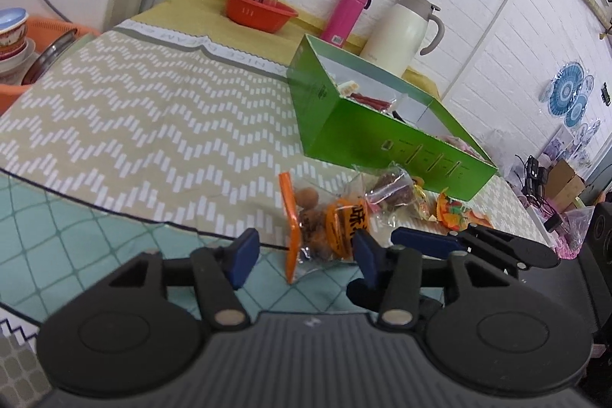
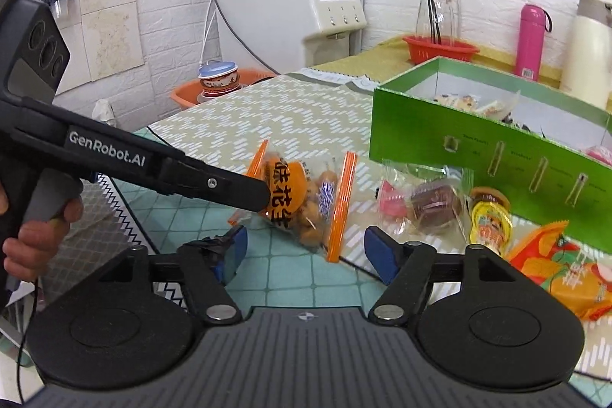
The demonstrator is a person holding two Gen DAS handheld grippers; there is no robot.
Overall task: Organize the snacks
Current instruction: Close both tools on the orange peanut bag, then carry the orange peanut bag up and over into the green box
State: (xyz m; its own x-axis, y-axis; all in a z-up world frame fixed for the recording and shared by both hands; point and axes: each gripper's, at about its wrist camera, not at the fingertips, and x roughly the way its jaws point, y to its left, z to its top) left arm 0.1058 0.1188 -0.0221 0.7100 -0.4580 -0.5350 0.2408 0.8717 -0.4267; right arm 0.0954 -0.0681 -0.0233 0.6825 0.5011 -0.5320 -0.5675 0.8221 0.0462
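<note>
A clear peanut bag [image 1: 325, 228] with orange sealed ends lies tilted on the teal cloth, short of the green box [image 1: 367, 136]. My left gripper [image 1: 306, 255] straddles its near end. The right pad touches the bag, the left pad stands clear, and the jaws are open. From the right wrist, the left gripper's upper finger [image 2: 244, 186] rests over the peanut bag [image 2: 302, 201]. My right gripper [image 2: 306, 255] is wide open with only the tip of the bag's orange strip between its fingers. The green box [image 2: 478, 155] holds several snacks.
Loose snacks lie by the box: a brown sweet [image 2: 436, 209], a yellow jelly cup [image 2: 489, 217], an orange packet [image 2: 566, 274]. Behind stand a red basket [image 1: 260, 10], a pink bottle [image 1: 346, 14], a white thermos [image 1: 401, 33] and a dispenser [image 2: 290, 6]. An orange basin [image 2: 191, 94] sits off the table's left.
</note>
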